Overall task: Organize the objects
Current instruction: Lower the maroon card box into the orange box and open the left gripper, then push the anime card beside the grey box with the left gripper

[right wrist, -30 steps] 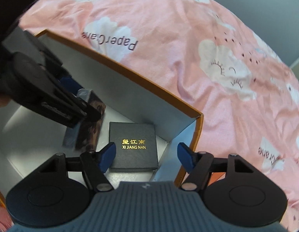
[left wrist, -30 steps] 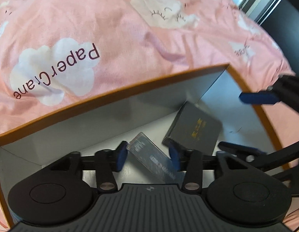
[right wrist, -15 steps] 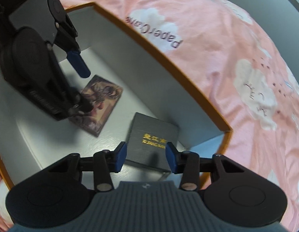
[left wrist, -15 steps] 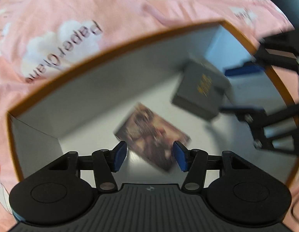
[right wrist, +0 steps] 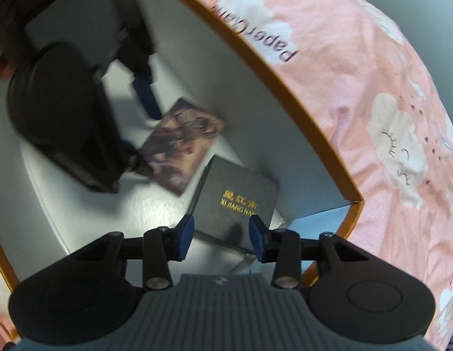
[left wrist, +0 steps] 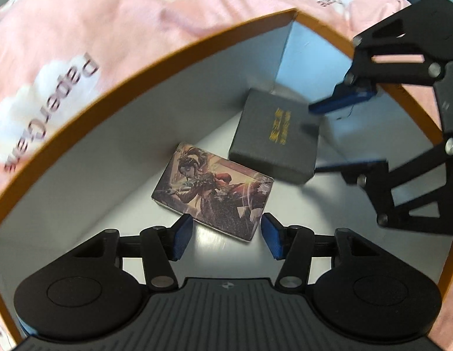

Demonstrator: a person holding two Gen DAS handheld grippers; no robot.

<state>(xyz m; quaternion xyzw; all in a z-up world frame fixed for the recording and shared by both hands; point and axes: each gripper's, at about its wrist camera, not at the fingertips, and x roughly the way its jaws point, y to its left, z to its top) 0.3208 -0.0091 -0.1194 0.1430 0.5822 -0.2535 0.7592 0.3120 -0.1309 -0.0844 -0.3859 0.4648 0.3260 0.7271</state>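
pink cloud-print sheet [left wrist: 80, 29], orange-rimmed white box [left wrist: 138, 67], dark gold-lettered case [left wrist: 277, 134].

The picture card pack [left wrist: 213, 194] you held on edge in your left gripper [left wrist: 225, 235] a second ago now lies flat in the orange-rimmed box [left wrist: 133, 67], jaws closing. Your right gripper [right wrist: 222, 238] narrowed around the black box [right wrist: 236, 201], closing.

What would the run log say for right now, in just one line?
left gripper: closing, over picture card box, not gripping | right gripper: closing around black box | both inside orange-rimmed box on pink sheet
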